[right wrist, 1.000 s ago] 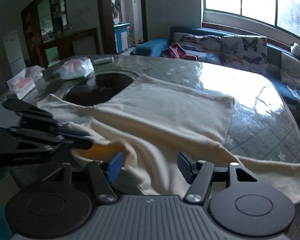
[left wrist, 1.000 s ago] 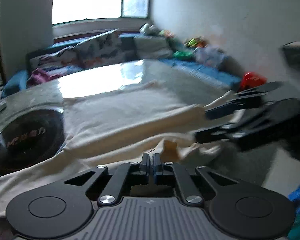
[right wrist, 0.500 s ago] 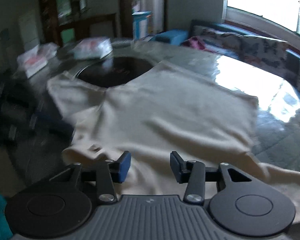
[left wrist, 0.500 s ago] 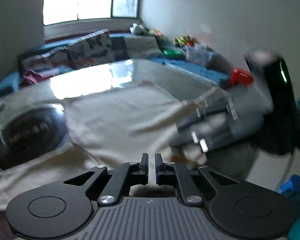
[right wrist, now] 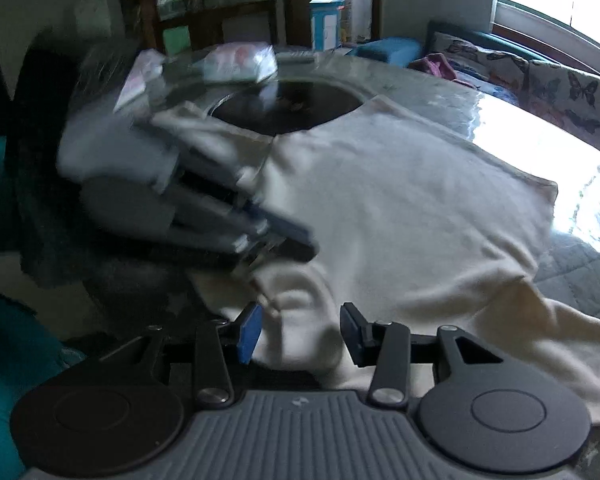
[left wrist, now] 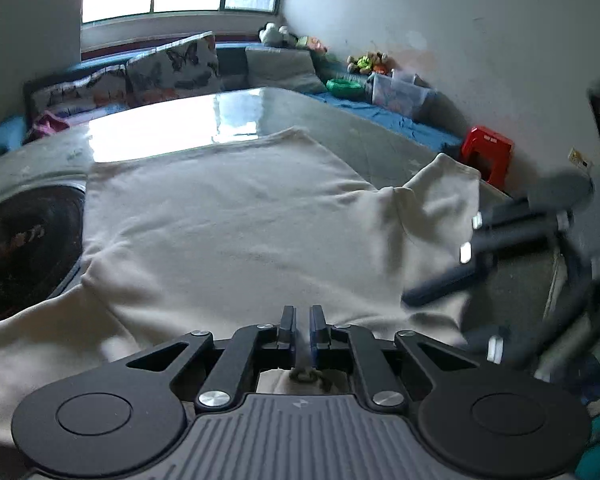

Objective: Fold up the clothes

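Left wrist: cream shirt (left wrist: 236, 216) lies spread, one sleeve raised.

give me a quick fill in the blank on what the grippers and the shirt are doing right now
1. The left gripper is nearly shut on a thin fold of the ____ shirt.
2. The right gripper has its jaws ____, with the shirt's edge between them.
3. The shirt lies on a table and partly covers a round ____ inset.
4. By the wall stands a small ____ stool.

Missing words: cream; open; black; red
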Available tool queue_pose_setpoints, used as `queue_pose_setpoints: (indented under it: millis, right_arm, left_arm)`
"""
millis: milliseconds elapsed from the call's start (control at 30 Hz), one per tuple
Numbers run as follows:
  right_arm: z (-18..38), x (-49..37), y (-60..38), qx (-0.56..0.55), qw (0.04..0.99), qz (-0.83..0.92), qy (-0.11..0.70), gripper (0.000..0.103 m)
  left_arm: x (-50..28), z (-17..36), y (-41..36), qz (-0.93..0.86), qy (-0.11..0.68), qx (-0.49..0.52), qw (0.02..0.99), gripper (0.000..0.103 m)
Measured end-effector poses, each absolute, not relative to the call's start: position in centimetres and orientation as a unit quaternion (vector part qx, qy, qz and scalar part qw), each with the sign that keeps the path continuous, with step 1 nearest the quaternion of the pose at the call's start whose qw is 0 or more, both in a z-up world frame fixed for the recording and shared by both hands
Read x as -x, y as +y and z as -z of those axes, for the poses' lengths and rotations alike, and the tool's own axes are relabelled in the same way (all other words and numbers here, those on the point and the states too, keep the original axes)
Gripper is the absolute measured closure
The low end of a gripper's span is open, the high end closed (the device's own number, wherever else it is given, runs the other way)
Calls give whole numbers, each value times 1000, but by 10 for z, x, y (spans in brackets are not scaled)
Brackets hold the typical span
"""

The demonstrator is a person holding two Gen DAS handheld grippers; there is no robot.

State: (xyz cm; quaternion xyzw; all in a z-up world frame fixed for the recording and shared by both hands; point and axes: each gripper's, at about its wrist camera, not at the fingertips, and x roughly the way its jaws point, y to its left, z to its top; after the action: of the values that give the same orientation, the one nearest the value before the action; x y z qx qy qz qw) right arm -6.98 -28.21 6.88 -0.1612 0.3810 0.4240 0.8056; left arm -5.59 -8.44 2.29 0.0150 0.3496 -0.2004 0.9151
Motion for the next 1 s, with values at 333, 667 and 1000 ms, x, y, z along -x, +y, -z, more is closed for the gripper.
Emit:
queue_pose_setpoints:
  millis: [333,667,1000]
  right_arm:
    - [-60,9,-306,102,865,-322,371,59]
    - [-59,9,-329,67,886,-283,362,52]
    - [-42,-13,-402,11,915,-152,372,52]
  left_arm:
    - [58,-42,-58,183,342,20,921,90]
    - [1,-33,-12,83,354,69,929,87]
    - [16,-26,8,68,347,88,931,87]
